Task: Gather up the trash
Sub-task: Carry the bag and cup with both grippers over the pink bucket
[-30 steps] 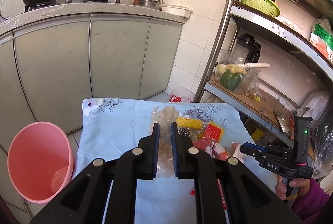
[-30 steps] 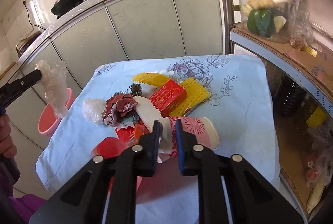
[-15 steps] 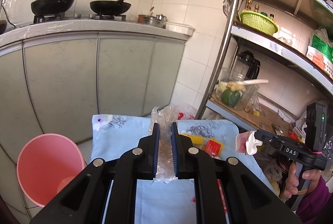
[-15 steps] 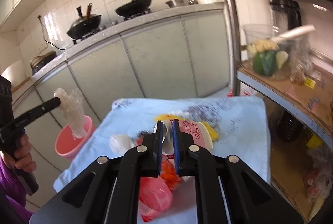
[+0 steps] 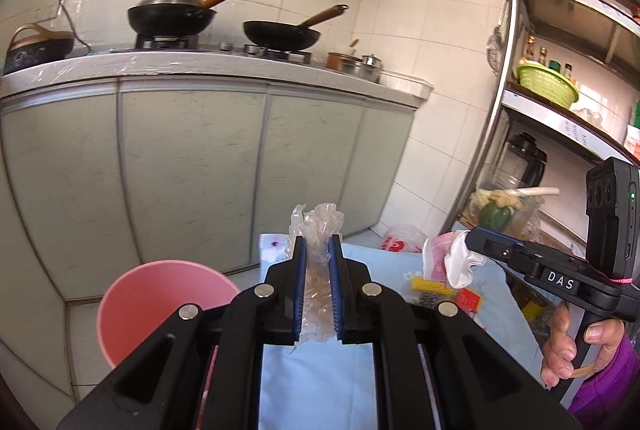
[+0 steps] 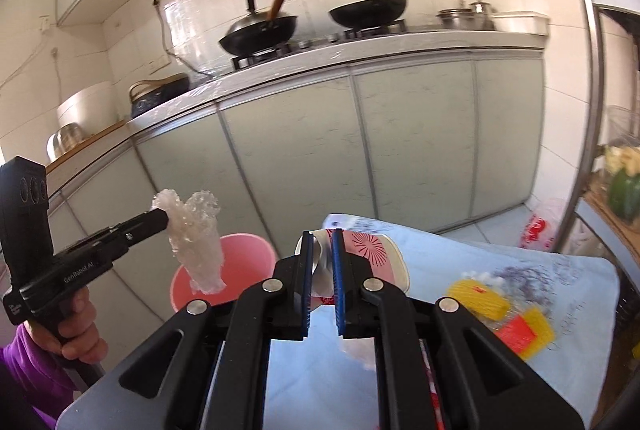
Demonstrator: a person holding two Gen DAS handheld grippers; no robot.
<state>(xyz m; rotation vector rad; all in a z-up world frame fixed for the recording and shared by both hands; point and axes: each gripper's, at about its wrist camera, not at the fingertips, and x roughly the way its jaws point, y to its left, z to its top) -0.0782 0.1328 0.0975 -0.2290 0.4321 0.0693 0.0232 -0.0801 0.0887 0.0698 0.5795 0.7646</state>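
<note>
My left gripper (image 5: 317,250) is shut on a crumpled clear plastic wrap (image 5: 318,230), held in the air to the right of the pink bin (image 5: 160,302); the wrap also shows in the right wrist view (image 6: 196,242), hanging over the bin (image 6: 236,254). My right gripper (image 6: 322,242) is shut on a squashed pink paper cup (image 6: 376,250) with a white lining, lifted above the table; the cup also shows in the left wrist view (image 5: 444,258). More trash, yellow (image 6: 480,296) and red (image 6: 516,334) wrappers, lies on the blue floral tablecloth (image 6: 560,270).
Grey kitchen cabinets (image 5: 192,170) with woks (image 5: 168,14) on a stove stand behind the bin. A metal shelf rack (image 5: 492,110) with a green basket, a blender and vegetables stands at the right. A plastic bag (image 5: 400,236) lies on the floor past the table.
Both grippers have risen and tilted up from the table with their loads. The right gripper has lifted the pink cup off the trash pile and moved left, closer to the bin.
</note>
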